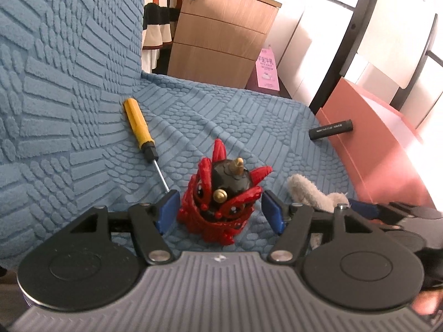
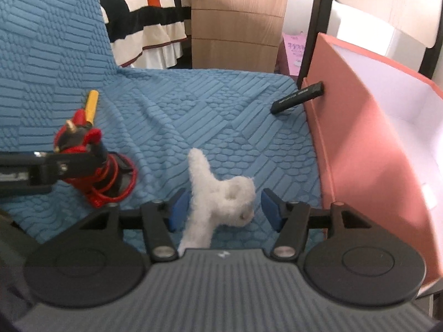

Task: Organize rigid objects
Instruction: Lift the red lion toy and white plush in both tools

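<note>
A red and black toy figure (image 1: 221,196) stands on the blue textured sofa cover (image 1: 83,110), between the open blue pads of my left gripper (image 1: 220,211), not touched. It also shows in the right wrist view (image 2: 83,149). A white plush toy (image 2: 218,196) lies between the open pads of my right gripper (image 2: 224,207); its left pad is close against the plush. The plush also shows in the left wrist view (image 1: 313,191). A yellow-handled screwdriver (image 1: 139,127) lies against the sofa back. A black cylinder (image 1: 331,129) leans on a pink box (image 2: 373,138) at the right.
The pink box is open with a white inside and stands on the sofa's right end. A wooden drawer cabinet (image 1: 218,33) and a striped cloth (image 2: 146,13) stand behind the sofa. A black frame post (image 2: 313,27) rises beside the box.
</note>
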Tool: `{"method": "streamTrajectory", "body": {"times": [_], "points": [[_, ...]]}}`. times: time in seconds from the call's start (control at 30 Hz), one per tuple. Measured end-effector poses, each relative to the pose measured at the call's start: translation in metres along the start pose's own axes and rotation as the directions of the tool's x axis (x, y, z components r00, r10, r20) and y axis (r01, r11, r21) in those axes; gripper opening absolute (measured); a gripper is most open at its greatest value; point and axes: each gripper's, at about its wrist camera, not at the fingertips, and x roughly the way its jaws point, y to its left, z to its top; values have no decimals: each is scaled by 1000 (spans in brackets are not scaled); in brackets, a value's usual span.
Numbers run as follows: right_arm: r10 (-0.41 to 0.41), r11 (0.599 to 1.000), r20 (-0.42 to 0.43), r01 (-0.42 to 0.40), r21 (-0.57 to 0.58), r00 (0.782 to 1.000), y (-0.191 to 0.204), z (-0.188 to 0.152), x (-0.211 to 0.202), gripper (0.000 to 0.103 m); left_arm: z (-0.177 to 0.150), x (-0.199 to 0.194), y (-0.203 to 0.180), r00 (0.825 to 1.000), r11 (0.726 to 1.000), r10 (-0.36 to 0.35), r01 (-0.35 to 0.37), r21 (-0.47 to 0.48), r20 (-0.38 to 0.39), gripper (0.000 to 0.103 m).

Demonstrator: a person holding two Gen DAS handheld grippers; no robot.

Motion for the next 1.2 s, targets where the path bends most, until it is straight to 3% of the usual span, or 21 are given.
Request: {"method": "streamTrajectory", "body": {"times": [0.1,0.17,0.67,0.87,1.07,1.2], "points": [[-2,1000,-13,2,3,1000,2,-1,8,49,2,-1,0,1000,1000,-2,2,2,13,71],[-2,1000,-7,2,2,1000,3,0,9,48,3,-1,1,1000,1000,-1,1,0,21,71],[7,999,-20,-7,32,1000,2,-1,6,48,6,21,-6,1000,999,26,-26,41,2,73],[14,999,-17,-13,34,1000,2,1,3,48,11,25,-10,999,998,30,-31,59,16,65],[23,999,1,-23,46,1000,1,7,-9,48,12,18,-15,999,997,50,-51,54,18,65],[28,998,22,-30,51,999,0,13,-22,48,17,0,-14,999,1000,23,-24,17,43,65]]}}
